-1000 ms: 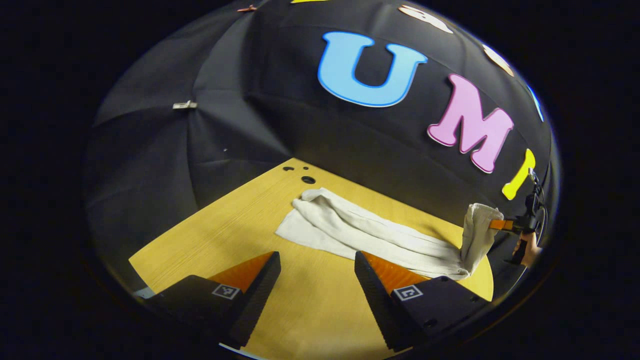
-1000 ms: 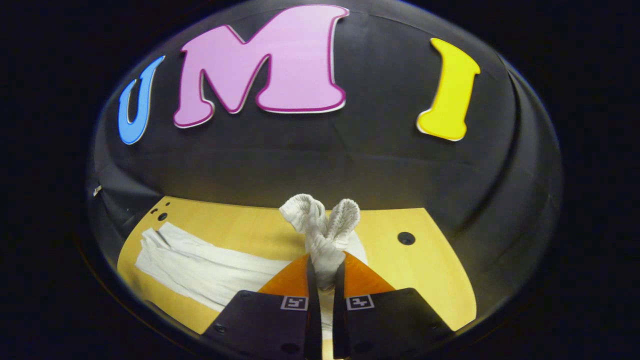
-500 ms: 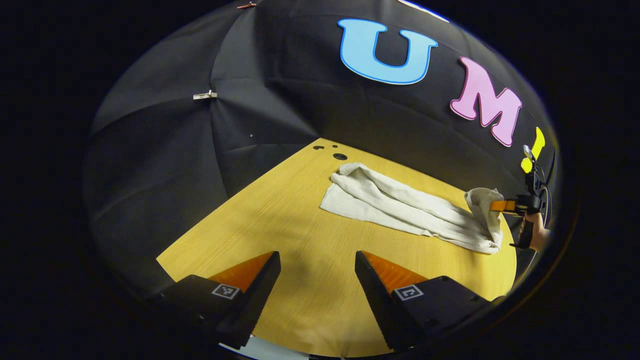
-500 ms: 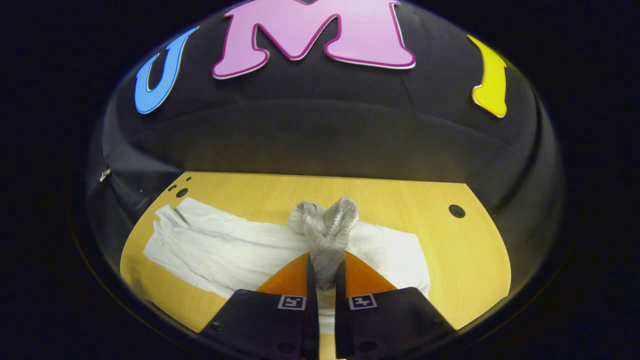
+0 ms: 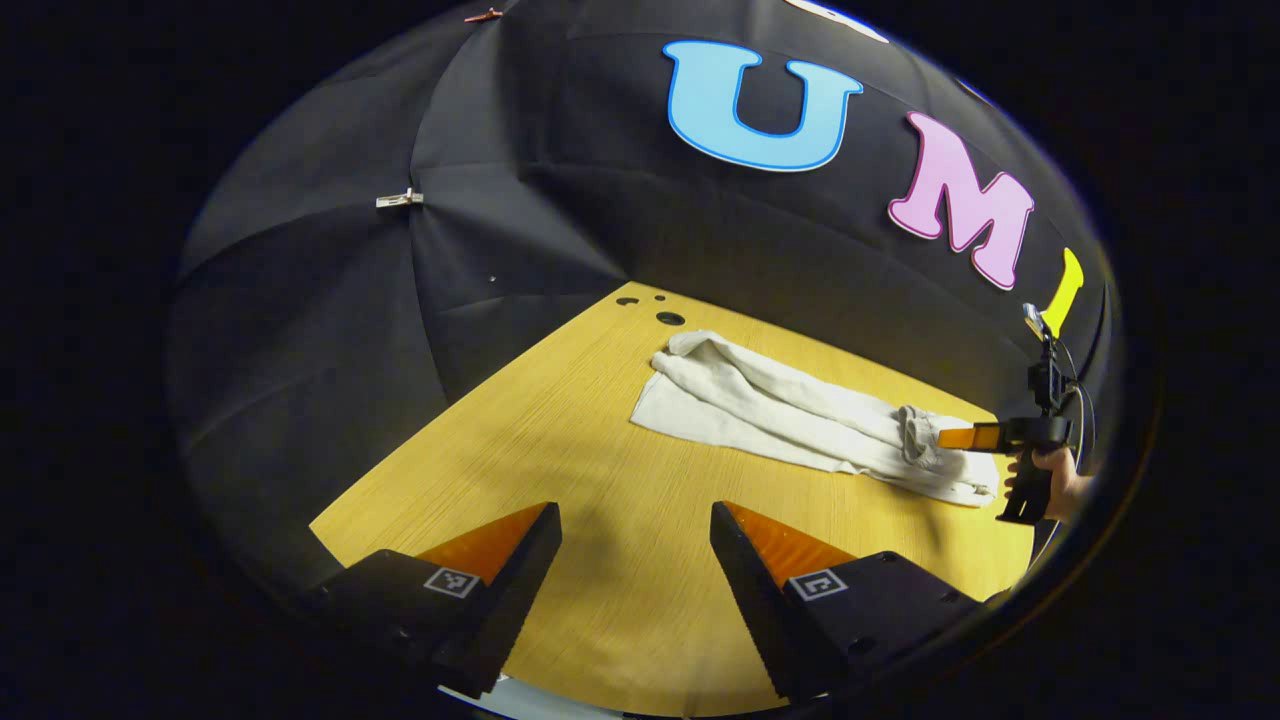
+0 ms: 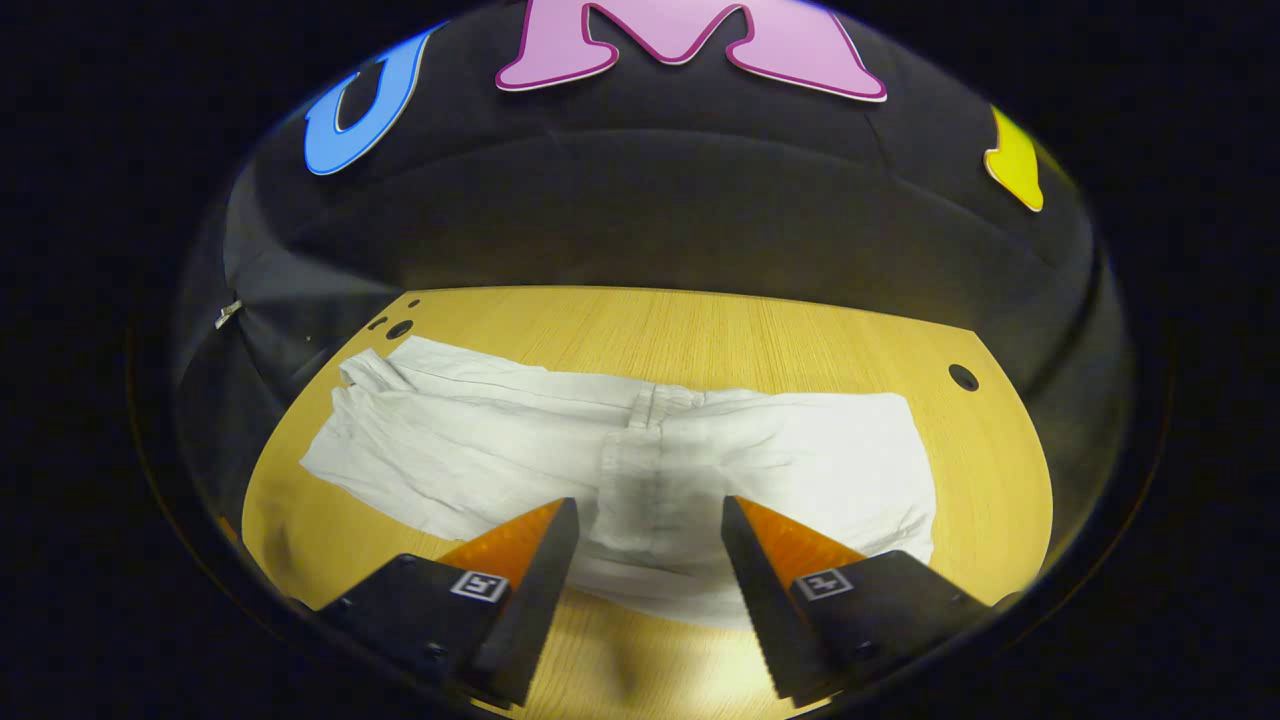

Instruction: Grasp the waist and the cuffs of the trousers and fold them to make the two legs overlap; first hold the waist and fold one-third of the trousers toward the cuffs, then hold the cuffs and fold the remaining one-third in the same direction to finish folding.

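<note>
The soft white cloth trousers (image 6: 640, 470) lie flat on the yellow wooden table (image 6: 760, 335), waist end folded over, and both the right gripper (image 6: 645, 560) and left gripper (image 5: 632, 570) hang wide open, holding nothing, so the fold rests.

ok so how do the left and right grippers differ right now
The left gripper hangs over bare table, well away from the trousers; the right gripper sits directly above the folded-over waist end. Both stand open, holding nothing.
</note>
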Demonstrator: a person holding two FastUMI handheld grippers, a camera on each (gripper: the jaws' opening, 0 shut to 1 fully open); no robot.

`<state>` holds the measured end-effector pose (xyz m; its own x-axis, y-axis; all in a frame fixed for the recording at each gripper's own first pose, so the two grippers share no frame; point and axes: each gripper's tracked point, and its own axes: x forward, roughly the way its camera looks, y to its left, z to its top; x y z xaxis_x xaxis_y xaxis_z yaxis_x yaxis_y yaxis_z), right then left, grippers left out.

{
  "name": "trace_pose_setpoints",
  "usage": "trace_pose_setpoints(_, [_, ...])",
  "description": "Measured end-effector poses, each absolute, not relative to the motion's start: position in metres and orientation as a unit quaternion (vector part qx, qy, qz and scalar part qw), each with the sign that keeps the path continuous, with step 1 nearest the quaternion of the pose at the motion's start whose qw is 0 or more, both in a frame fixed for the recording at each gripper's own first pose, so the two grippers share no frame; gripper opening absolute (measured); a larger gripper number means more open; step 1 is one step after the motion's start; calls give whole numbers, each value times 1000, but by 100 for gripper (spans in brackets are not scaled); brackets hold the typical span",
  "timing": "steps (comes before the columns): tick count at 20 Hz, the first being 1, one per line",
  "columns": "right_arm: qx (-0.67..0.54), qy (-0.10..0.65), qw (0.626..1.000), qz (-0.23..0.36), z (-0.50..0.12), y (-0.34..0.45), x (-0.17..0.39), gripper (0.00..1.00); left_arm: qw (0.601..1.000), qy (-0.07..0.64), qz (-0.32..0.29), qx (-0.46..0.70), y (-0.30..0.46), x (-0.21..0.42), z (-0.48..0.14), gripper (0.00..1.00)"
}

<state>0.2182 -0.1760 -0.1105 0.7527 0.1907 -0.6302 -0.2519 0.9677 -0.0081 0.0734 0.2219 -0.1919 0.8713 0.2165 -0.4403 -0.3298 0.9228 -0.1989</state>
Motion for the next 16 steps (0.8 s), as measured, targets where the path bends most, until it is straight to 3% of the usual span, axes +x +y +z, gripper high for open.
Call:
trace_pose_setpoints(1, [-43, 328, 937, 114, -107, -177, 212, 100, 960, 206, 136, -135, 220, 80, -188, 96])
trace_pose_setpoints(9, [-44, 294, 952, 69, -63, -246, 147, 100, 967, 171, 117, -150, 229, 184, -158, 96])
trace_pose_setpoints(16, [-28, 310, 950, 15, -39, -321, 51, 100, 961, 187, 134, -155, 252, 293, -187, 96])
